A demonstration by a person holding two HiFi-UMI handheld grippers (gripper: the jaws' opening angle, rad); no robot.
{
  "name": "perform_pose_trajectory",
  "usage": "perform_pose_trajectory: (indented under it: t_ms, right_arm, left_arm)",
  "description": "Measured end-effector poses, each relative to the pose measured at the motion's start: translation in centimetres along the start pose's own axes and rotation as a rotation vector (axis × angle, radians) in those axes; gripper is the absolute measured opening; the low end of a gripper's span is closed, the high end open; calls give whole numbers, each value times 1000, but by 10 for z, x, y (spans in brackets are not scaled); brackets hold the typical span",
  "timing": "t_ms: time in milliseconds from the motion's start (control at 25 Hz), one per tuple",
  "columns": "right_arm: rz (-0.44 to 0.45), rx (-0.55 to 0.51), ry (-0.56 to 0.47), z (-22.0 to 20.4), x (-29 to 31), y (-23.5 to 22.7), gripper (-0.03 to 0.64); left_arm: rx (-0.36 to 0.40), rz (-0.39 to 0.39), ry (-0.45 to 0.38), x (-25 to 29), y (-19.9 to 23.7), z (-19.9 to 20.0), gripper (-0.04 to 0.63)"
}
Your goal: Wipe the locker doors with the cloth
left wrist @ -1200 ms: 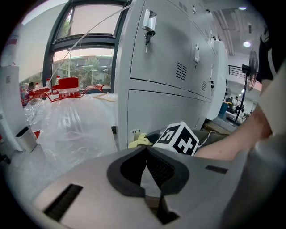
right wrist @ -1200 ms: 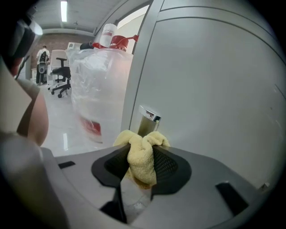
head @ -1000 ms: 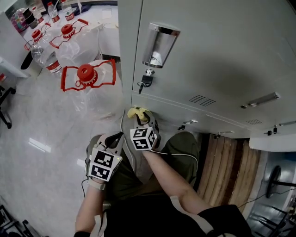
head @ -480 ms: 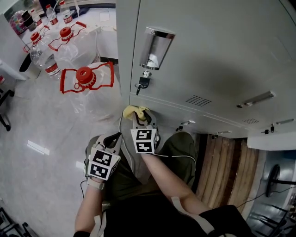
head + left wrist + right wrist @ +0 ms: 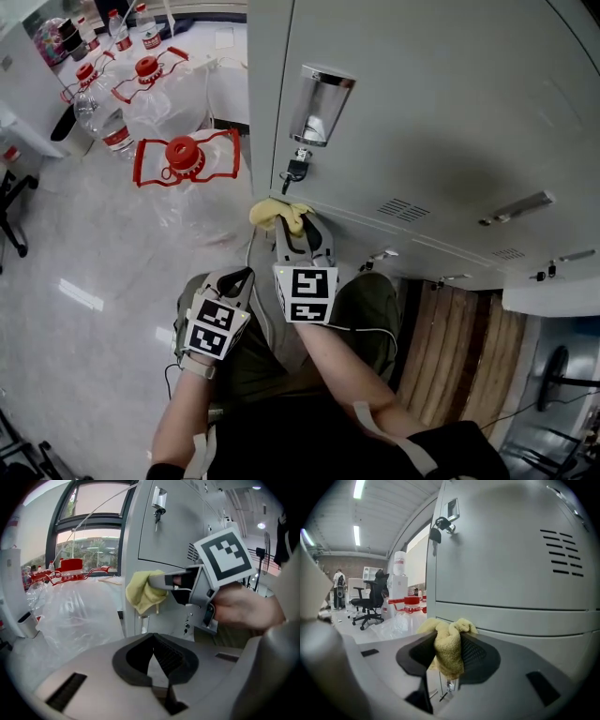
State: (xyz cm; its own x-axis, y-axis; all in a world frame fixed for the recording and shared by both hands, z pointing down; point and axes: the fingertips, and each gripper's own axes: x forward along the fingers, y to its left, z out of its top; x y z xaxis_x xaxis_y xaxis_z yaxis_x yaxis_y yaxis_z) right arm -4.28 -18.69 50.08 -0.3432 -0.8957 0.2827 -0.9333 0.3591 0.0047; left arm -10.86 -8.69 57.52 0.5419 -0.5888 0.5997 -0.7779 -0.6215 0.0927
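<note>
Surface: grey metal locker door (image 5: 422,112), glossy white floor (image 5: 66,272).
Cloth: our right gripper (image 5: 300,225) clamps the crumpled yellow cloth (image 5: 275,213) at the door's lower left corner.
Left gripper (image 5: 234,279): jaws together, empty.
Edges: clear red-capped water jugs (image 5: 187,187) beside us, left.

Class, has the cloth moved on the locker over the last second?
Yes: the right gripper has carried the cloth up the door, closer to the key.
</note>
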Motion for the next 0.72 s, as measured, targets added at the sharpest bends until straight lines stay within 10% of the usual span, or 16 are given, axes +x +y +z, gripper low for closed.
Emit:
perform_pose_trajectory:
  t_ms: [400,720]
  right_arm:
    - [72,-36,-65,36,-17,1,149]
    - [284,-69,-58,76,-32,45,147]
  left_arm:
    - [-71,-16,-89,-15,-7,17,11]
    - [-146,170,-305,-91,50,67,11]
